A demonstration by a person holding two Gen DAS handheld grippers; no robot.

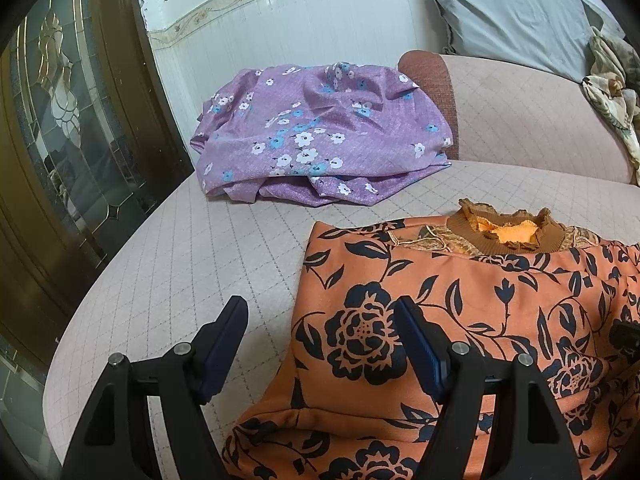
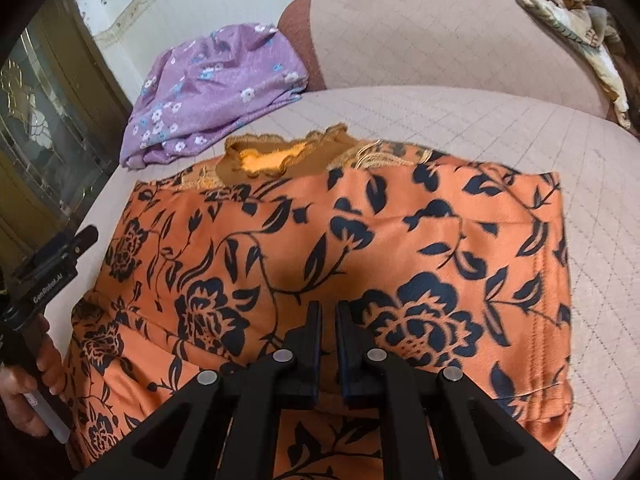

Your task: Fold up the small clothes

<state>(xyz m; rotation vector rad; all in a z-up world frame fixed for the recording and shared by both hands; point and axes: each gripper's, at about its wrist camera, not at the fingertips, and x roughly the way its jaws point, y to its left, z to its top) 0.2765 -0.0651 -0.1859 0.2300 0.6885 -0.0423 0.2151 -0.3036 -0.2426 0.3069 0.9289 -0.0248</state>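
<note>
Folding seemed midway: the orange top (image 2: 340, 240) lay on the sofa (image 2: 460, 120), collar at 12 o'clock, left gripper (image 1: 320, 344) spread over its 9 o'clock edge, right gripper (image 2: 329, 320) nearly pressed together, apparently holding nothing, so regrasping the hem probably came next.

Orange top (image 2: 320, 240) with navy floral print; purple cloth (image 1: 320, 132) with white-blue flowers; pink grid-stitched sofa (image 1: 224, 248).
</note>
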